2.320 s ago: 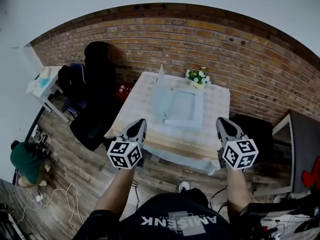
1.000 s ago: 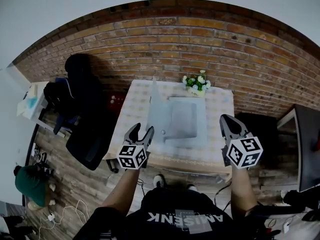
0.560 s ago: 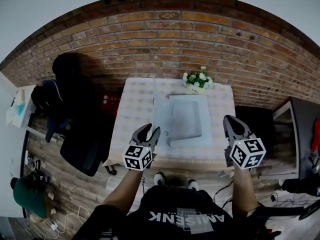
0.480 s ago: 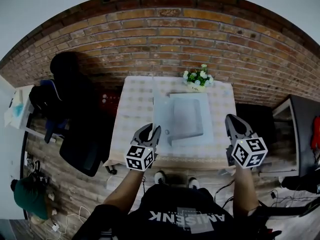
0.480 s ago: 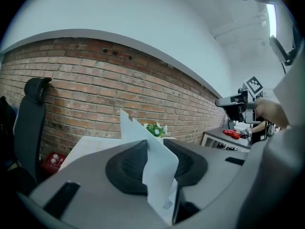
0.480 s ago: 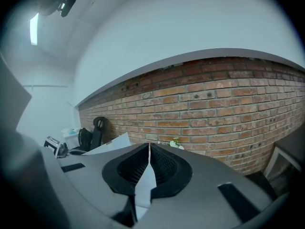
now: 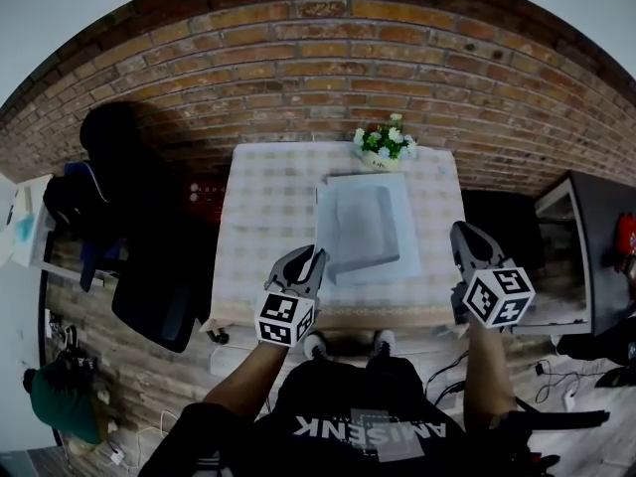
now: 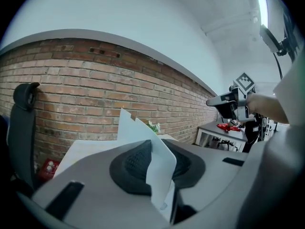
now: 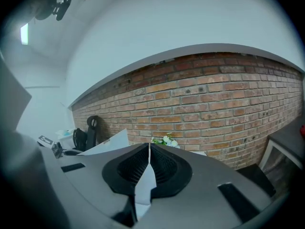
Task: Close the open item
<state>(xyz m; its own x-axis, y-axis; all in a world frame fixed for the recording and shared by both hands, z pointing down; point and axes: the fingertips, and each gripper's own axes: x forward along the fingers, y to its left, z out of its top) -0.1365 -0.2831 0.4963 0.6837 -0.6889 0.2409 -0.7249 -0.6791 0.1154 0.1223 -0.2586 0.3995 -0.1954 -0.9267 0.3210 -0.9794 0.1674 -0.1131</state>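
Note:
A pale grey flat case lies open on the checked table, its lid standing up along the left edge. My left gripper is at the lid's near corner. In the left gripper view the white lid runs down between the jaws of the left gripper; they have just been closing, and a dark gap still shows on the lid's right side. My right gripper hangs off the table's near right corner, shut and empty, as the right gripper view shows. That view has the lid at the left.
A small pot of white flowers stands at the table's far edge against the brick wall. A black office chair is left of the table. A dark side table stands to the right.
The left gripper has moved forward to the case's near left corner and its jaws have narrowed around the lid. The right gripper has sunk slightly, still shut.

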